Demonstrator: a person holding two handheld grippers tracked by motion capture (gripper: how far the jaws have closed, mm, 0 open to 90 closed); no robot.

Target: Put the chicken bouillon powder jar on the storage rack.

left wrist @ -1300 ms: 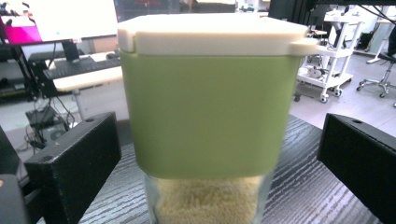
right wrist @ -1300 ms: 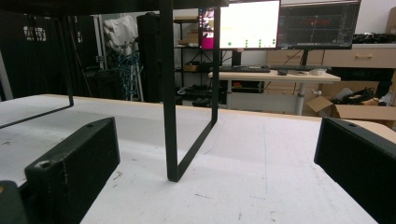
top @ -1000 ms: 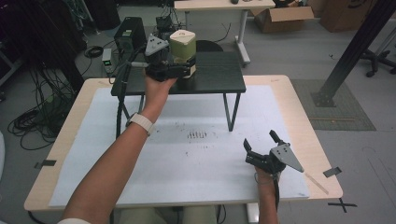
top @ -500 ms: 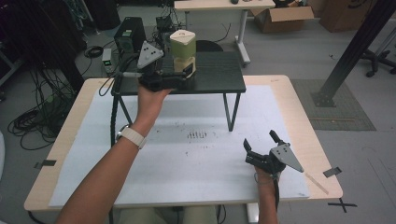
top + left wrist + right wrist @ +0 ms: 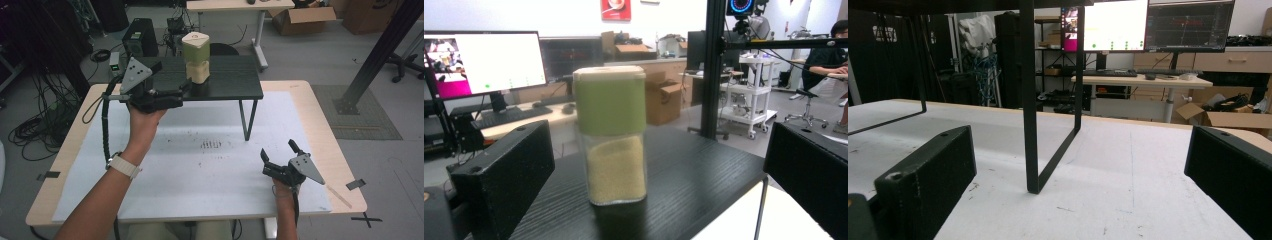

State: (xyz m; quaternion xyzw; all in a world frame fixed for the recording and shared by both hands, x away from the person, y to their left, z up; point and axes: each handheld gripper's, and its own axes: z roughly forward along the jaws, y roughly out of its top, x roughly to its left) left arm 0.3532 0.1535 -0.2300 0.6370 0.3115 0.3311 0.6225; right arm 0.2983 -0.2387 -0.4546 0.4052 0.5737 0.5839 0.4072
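While both grippers gape empty, left gripper (image 5: 659,190) view reveals jar (image 5: 611,135) grains.

— Report colours ahead of the left jaws.
— My left gripper (image 5: 186,86) is black. Between my jaws stands a clear jar (image 5: 611,135) with a cream lid, a green band below it, and pale yellow grain filling the lower half. Beneath it, the shelf (image 5: 694,175) is black with a fine wood-grain pattern.
— And the right jaws?
— My right gripper (image 5: 279,152) is black, with a grey plate. Under my jaws, the mat (image 5: 1128,180) is white with dark specks. Ahead, the shelf's leg (image 5: 1029,100) is black.
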